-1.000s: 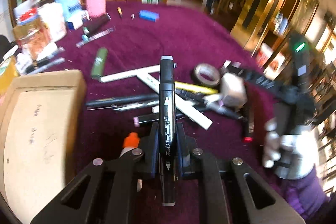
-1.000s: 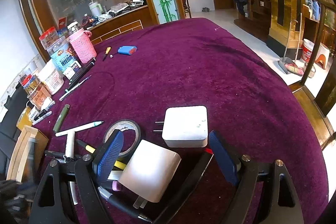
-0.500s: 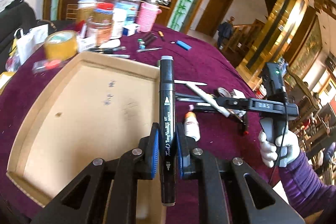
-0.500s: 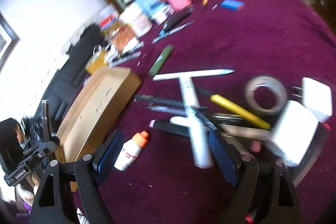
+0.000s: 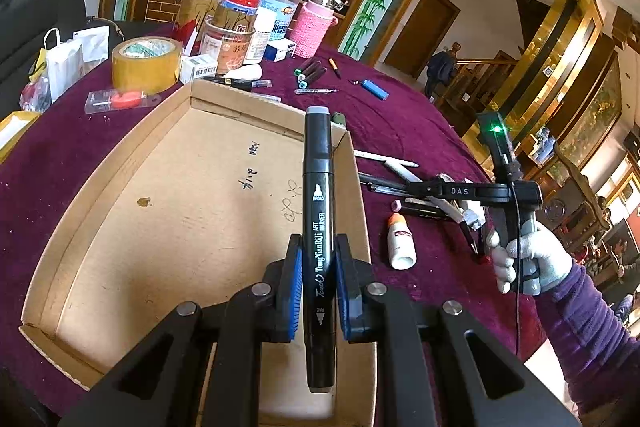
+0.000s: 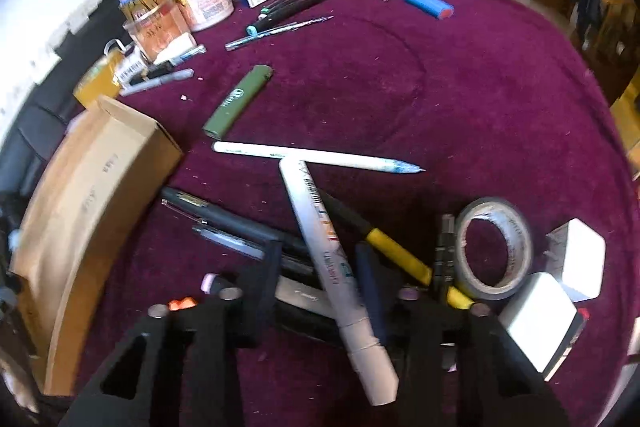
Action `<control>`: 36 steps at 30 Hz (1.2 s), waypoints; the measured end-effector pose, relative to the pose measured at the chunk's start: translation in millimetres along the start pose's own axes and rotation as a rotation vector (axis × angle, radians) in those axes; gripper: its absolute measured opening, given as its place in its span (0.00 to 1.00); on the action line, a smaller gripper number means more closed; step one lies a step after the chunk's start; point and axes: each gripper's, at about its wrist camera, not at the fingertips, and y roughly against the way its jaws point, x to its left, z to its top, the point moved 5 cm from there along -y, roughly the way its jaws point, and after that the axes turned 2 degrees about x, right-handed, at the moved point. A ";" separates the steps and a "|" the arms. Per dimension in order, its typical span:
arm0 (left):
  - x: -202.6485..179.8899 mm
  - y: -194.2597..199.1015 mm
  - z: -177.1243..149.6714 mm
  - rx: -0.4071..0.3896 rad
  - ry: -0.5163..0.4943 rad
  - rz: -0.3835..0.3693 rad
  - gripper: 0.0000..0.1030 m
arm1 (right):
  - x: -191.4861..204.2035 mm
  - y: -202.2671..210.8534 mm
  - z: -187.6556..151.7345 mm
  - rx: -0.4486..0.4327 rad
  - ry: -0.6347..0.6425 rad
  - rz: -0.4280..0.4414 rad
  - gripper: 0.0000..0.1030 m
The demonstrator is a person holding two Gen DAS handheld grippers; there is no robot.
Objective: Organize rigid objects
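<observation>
On the left, a shallow cardboard tray [image 5: 168, 195] is lying on the worktop [image 5: 400, 115], which is covered in purple cloth. The left hand-held gripper [image 5: 318, 291] is being held above the tray's right side, and its blue pads are clamped on a black art marker [image 5: 318, 227], which is pointing forward along the fingers with its grey cap out ahead. Just right of the tray, a small white bottle with an orange cap [image 5: 400, 243] is lying on the cloth. Further right, the right hand-held gripper [image 6: 320, 275] is being gripped by a white-gloved hand [image 5: 528, 259] and is tilted steeply down over a heap of pens. In the right wrist view, its jaws have just been closing and are now being pressed on a long white marker [image 6: 332, 259], which is slanting across the other pens. A yellow-and-black pen [image 6: 384, 247] is lying under that marker; a roll of tape [image 6: 496, 247] and two white chargers [image 6: 560, 287] are sitting near the right edge.
</observation>
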 end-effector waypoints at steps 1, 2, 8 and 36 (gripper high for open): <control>0.4 -0.1 0.3 0.003 0.002 0.001 0.14 | -1.3 2.9 -0.7 -0.002 -0.016 0.024 0.15; 0.0 0.4 1.2 0.006 0.006 0.002 0.14 | -2.8 5.7 -0.5 -0.013 -0.031 0.040 0.15; -1.9 0.8 12.9 0.027 -0.011 0.020 0.14 | 2.5 42.0 -5.0 -0.096 -0.123 0.201 0.15; 27.8 -68.7 69.3 0.096 0.140 -0.008 0.44 | 120.9 63.8 26.3 -0.230 -0.083 0.179 0.49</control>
